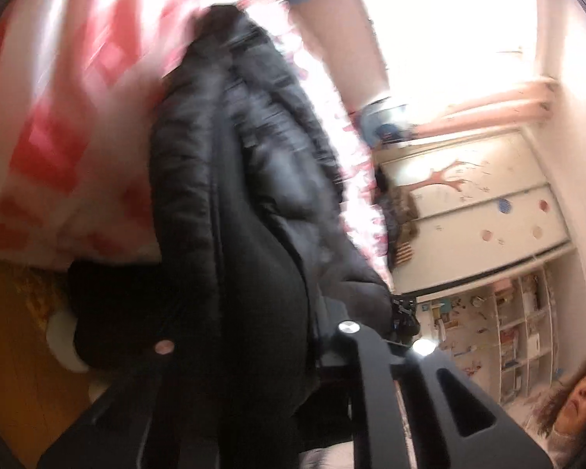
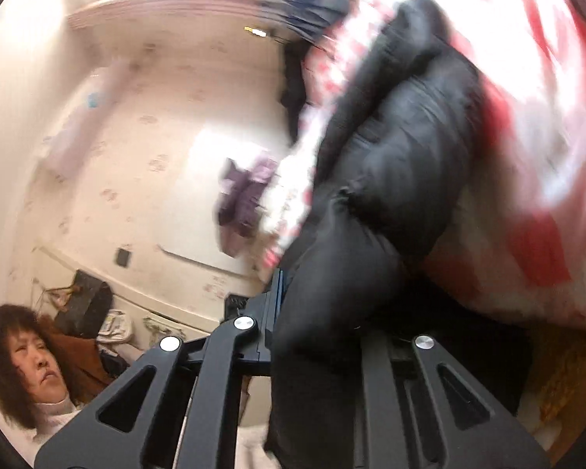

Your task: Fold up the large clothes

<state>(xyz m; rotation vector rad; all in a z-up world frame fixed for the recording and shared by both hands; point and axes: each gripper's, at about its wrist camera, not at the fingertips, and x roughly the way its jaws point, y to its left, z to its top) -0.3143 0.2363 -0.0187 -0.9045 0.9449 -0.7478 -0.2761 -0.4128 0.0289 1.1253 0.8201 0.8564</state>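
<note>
Black quilted fabric fills the middle of both wrist views: you have a padded jacket [image 1: 250, 179] bunched between your two tools, its shiny puffed panels streaked by motion blur. In the left wrist view the jacket runs from the top of the frame down into your left gripper [image 1: 277, 355], whose jaws are pressed together on a fold of it, the cloth spilling over the black arms of the tool. In the right wrist view the same jacket [image 2: 394, 179] hangs in thick folds and drops between the fingers of your right gripper [image 2: 324, 348], which is likewise clamped on the fabric.

Just behind the jacket lies a red-and-white patterned bedcover [image 1: 62, 125], touching it along one side. Below the cover, a strip of yellowish wood floor [image 1: 15, 371] shows at the edge.

Further out, the left view shows a white wardrobe [image 1: 476, 203] with a tree decal and coloured dots, and open white shelves [image 1: 515, 324] crowded with small items. A bright window [image 1: 449, 35] washes out the upper part. Your head of curly brown hair [image 2: 8, 355] shows in the lower corner of each view.
</note>
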